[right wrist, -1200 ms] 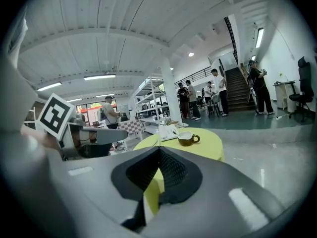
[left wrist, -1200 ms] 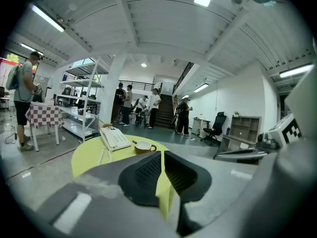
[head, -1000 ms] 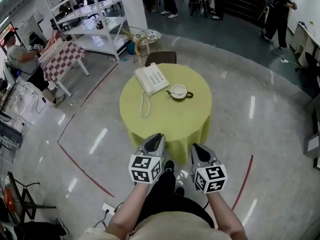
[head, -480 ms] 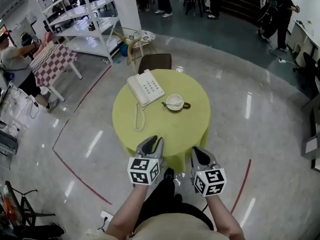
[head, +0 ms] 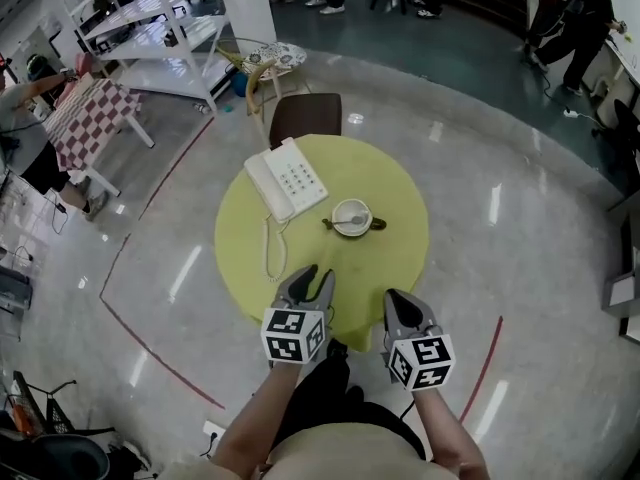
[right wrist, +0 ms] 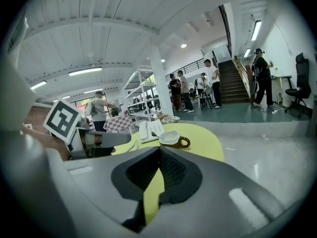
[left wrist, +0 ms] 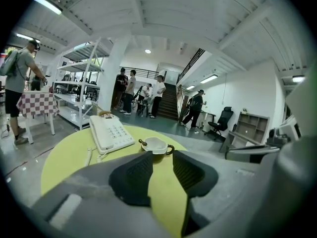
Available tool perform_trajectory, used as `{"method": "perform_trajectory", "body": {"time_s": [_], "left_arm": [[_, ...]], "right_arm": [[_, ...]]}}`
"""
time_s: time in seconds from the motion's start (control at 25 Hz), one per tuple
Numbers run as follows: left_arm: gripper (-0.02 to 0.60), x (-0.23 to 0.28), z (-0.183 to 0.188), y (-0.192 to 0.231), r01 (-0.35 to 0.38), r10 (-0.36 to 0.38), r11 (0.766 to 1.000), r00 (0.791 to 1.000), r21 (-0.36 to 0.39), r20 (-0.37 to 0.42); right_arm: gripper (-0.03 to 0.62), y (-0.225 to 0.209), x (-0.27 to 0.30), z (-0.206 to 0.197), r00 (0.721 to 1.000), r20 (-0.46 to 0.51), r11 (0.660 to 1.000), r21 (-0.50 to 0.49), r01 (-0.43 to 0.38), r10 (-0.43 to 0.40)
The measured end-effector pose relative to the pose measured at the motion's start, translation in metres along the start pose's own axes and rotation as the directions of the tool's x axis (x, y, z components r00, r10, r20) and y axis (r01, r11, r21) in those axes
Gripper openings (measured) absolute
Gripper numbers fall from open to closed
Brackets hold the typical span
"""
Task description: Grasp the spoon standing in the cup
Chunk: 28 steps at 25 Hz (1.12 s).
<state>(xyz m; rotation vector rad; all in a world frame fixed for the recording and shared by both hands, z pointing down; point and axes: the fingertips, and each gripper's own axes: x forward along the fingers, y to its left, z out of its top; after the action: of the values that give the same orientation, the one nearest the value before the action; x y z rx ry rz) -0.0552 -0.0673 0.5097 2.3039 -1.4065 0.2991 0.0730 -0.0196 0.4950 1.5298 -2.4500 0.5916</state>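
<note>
Our left claw (head: 312, 276) is opening, nothing between its jaws. The right claw (head: 401, 302) sits closed and empty. The spoon (head: 333, 224) rests in the cup (head: 353, 213) near the table's centre, handle out toward 9 o'clock, untouched. We judge the grasp not started: reach and closing on the handle are both left. Both claws hover at the table's (head: 390, 183) 6 o'clock edge. Count: one spoon, one cup, one telephone (head: 286, 178) at the cup's 10 o'clock, one table, two claws.
</note>
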Motion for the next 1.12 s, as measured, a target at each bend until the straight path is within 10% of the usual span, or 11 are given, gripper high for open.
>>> {"method": "perform_trajectory", "body": {"time_s": [1.12], "left_arm": [[0.181,0.111,-0.001,0.051,0.047,-0.074,0.981,0.988,-0.189,-0.138]], "right_arm": [[0.0,-0.04,0.1,0.016,0.994,-0.083,0.996,0.048,0.074,-0.07]]}}
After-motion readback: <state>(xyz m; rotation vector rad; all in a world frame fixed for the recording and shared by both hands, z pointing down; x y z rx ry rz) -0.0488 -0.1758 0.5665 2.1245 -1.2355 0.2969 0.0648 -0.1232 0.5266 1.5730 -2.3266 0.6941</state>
